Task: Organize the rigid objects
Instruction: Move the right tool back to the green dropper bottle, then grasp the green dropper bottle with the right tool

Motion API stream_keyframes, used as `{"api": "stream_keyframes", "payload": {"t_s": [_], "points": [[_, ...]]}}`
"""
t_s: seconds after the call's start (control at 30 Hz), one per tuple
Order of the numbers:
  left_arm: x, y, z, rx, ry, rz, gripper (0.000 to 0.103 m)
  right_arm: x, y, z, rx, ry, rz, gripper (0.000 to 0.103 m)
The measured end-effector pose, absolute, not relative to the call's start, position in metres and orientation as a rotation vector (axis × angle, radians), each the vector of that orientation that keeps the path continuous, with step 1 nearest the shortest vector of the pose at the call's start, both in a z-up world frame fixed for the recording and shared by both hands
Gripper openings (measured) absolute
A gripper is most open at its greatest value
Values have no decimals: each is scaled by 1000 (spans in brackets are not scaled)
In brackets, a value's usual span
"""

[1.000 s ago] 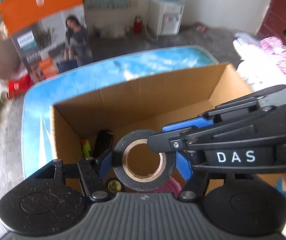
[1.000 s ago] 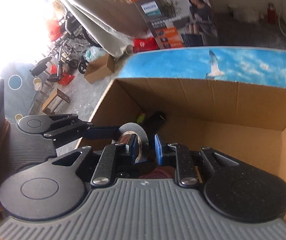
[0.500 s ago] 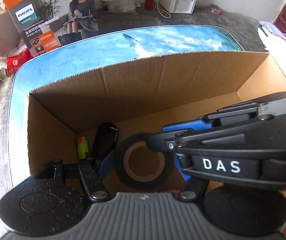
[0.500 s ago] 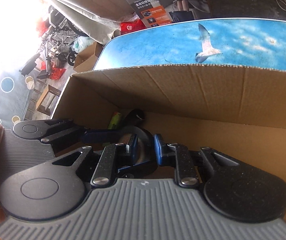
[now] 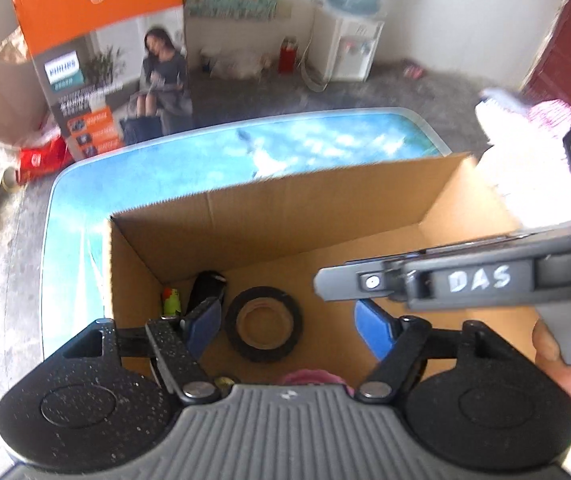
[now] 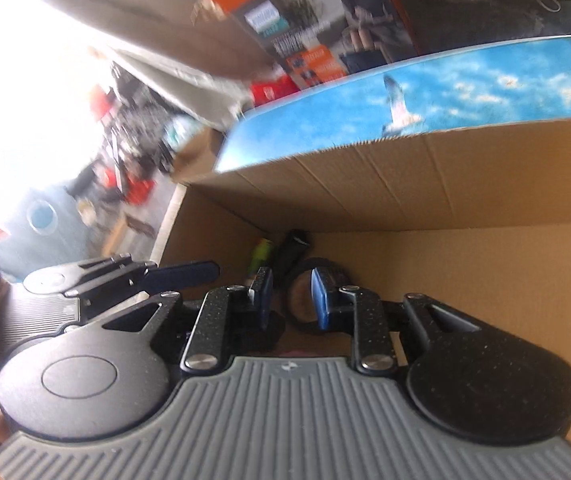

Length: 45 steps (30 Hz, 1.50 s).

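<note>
On the sky-blue table (image 5: 133, 184) the cardboard box (image 5: 325, 216) now holds the tape roll (image 5: 263, 330), no longer gripped. The left gripper (image 5: 289, 320) is opening wide and empty; the right gripper (image 6: 290, 300), narrow, is opening too, also empty, so this item looks done.

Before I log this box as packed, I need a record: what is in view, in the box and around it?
Tape roll: one, black with a brown core, flat on the box floor, free of both grippers.
Dark object: one, black, box's left corner; kind unclear.
Small item: one, yellow-green, beside it in that corner.
Pink thing: one, near edge, mostly hidden.
Cardboard box: one, brown, open, on the table.
Table: one, blue sky print.
Printed carton: one, orange and grey, behind the table.
Water dispenser: one, white, at the wall.
Left gripper: jaws opening, nothing gripped.
Right gripper: jaws opening, nothing gripped.
</note>
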State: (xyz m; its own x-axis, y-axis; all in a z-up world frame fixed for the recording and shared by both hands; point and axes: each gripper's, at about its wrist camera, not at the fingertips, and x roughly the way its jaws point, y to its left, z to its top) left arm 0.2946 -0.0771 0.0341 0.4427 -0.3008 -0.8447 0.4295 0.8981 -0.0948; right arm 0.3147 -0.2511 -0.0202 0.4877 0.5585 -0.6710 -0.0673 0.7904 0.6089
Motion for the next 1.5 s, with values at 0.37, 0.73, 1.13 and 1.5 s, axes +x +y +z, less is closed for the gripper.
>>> {"api": "stream_keyframes", "payload": {"t_s": [0.37,0.73,1.13,1.5], "points": [[182,-57,88,207,805,-547,83,133,-286,44,670,653,420,30],[82,-46,50,180,764,-597,88,1,-278,7,577,588,244,53],[50,-112,-31,283,657,-694,82,2,-254,-34,394,687,173,53],[71,-136,-46,334,588,-629,47,58,-244,-29,302,702,250,36]]}}
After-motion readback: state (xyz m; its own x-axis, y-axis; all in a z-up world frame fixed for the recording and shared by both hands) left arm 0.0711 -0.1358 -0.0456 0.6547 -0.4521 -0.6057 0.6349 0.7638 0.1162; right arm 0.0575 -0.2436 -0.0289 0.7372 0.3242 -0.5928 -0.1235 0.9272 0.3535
